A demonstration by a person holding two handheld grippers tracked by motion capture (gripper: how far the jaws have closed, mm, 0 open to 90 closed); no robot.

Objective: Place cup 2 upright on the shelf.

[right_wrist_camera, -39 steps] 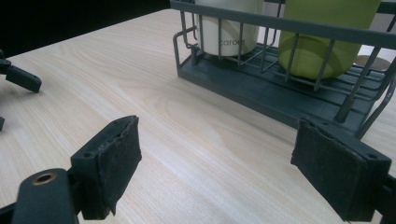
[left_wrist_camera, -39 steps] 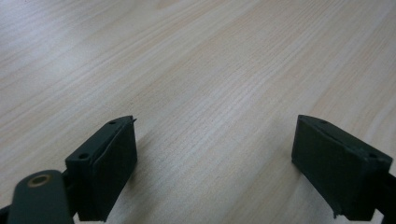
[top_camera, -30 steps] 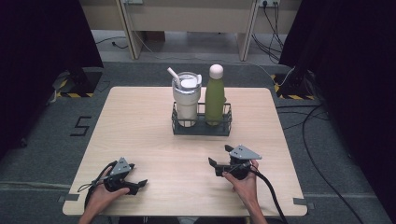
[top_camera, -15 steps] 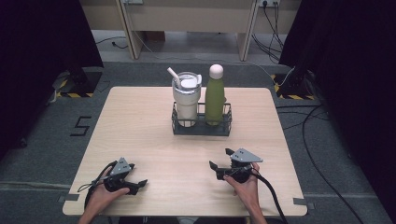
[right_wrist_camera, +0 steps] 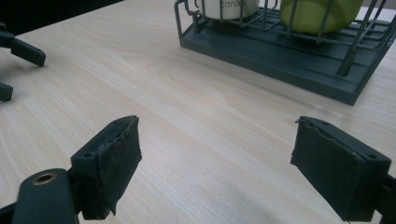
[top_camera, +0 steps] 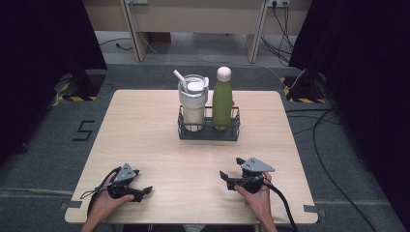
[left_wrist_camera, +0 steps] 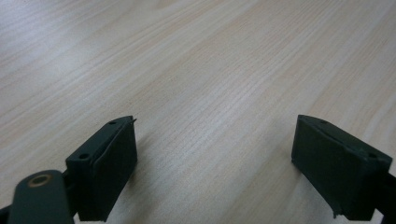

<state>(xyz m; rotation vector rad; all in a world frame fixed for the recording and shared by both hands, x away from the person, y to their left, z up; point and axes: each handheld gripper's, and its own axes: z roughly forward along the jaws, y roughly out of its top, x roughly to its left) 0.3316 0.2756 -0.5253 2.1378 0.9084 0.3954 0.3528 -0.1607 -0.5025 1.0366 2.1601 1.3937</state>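
A dark wire rack [top_camera: 209,131] stands at the table's far middle. It holds a white tumbler [top_camera: 193,99] with a straw on the left and a green bottle [top_camera: 222,99] with a white cap on the right. My left gripper [top_camera: 141,181] rests near the front left edge, open, with bare wood between its jaws [left_wrist_camera: 215,158]. My right gripper [top_camera: 231,167] lies near the front right, open and pointing left and away [right_wrist_camera: 215,158]. Ahead of it I see the rack [right_wrist_camera: 280,51], the tumbler's base [right_wrist_camera: 229,7] and the bottle's base [right_wrist_camera: 317,11]. Nothing is held.
The light wooden table [top_camera: 145,135] has bare wood between the rack and both hands. The other hand's gripper [right_wrist_camera: 18,70] appears at the far left of the right gripper view. Cables [top_camera: 324,145] trail across the grey floor on the right.
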